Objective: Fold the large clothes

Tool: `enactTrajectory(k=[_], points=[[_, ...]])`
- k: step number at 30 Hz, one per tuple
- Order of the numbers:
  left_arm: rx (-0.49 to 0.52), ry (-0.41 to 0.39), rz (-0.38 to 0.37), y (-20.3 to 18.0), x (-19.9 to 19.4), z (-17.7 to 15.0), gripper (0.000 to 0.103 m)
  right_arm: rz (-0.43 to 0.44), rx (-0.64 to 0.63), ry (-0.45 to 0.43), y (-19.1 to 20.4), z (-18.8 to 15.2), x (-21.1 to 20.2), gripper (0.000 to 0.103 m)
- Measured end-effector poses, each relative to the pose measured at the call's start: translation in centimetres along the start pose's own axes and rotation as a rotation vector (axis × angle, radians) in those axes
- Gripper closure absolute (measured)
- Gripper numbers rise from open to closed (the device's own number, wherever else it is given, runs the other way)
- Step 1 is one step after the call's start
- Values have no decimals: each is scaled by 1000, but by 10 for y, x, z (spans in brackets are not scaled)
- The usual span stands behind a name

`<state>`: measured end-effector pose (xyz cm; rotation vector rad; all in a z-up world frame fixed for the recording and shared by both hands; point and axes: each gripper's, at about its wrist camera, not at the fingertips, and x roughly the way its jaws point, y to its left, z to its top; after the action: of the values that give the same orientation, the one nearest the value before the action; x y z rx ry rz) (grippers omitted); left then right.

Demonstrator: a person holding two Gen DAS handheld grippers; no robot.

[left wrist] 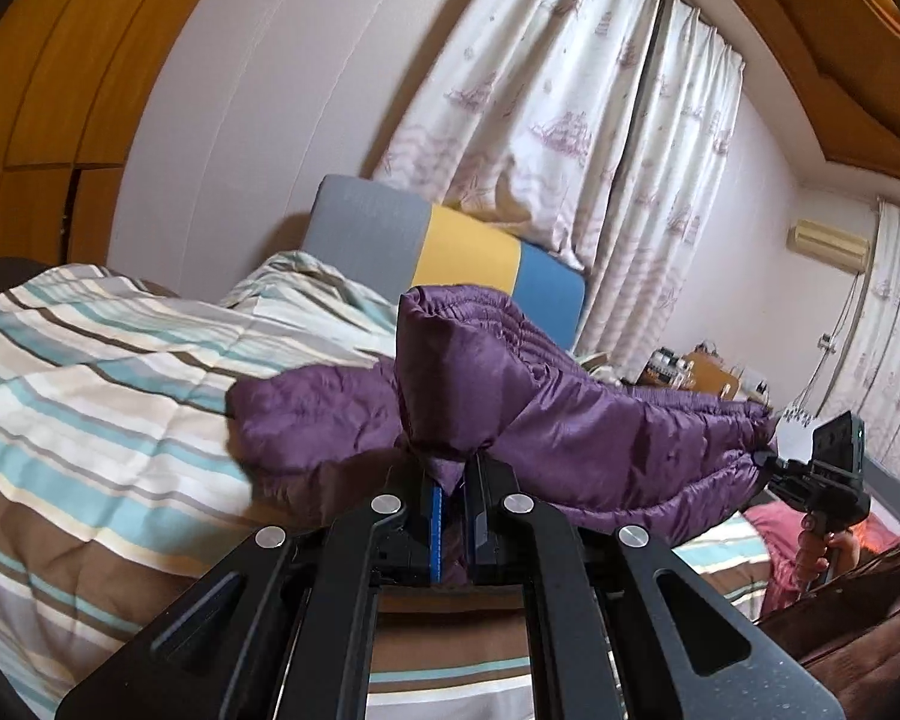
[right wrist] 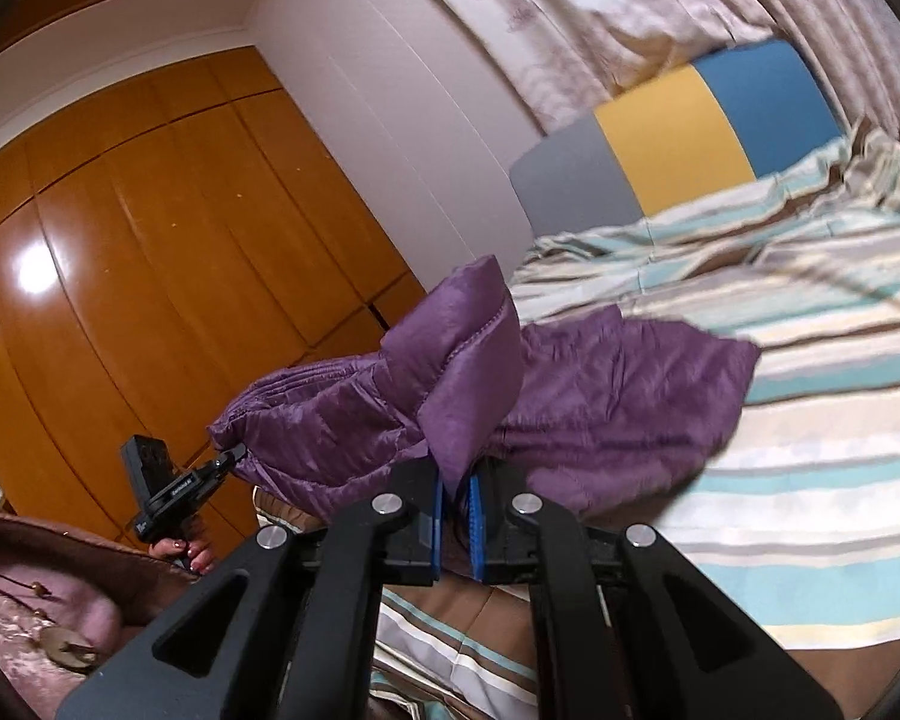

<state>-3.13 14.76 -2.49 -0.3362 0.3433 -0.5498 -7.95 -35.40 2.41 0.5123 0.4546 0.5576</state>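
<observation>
Purple quilted jacket [left wrist: 570, 420] pinched by a fold between the clenched blue pads of the left gripper [left wrist: 453, 480], another fold likewise clamped in the right gripper [right wrist: 457, 495], garment stretched between them above the striped duvet [left wrist: 90, 372], tricolour headboard [left wrist: 450, 252] and curtains [left wrist: 570, 108] seen beyond.

From the left wrist we look forward along our left gripper [left wrist: 453, 480], tilted a little below level, close over the striped bed [left wrist: 90, 372] toward its headboard [left wrist: 450, 246] and the curtains [left wrist: 570, 90]; the purple jacket [left wrist: 570, 408] fills the near centre. Our right gripper [left wrist: 765, 459] shows at the right edge of this view.

From the right wrist we look along our right gripper [right wrist: 457, 492], rolled sideways, close over the bed's [right wrist: 810, 420] near edge, toward the wooden wardrobe [right wrist: 150, 240] and the headboard [right wrist: 690, 138]. Our left gripper [right wrist: 237, 453] shows at lower left.

Both views share the jacket [right wrist: 600, 384], the bed, the headboard and the curtains [right wrist: 570, 12].
</observation>
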Motion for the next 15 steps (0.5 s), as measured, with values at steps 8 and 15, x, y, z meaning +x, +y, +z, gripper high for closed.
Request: enactTrajectory(k=[8,15], points=[[46,-47,4,-8,27,32,98,-59,17,-49,-9,23,13,97],[104,-68,102,2,104,67,98,-207,96,-73,-53,65,67,97]])
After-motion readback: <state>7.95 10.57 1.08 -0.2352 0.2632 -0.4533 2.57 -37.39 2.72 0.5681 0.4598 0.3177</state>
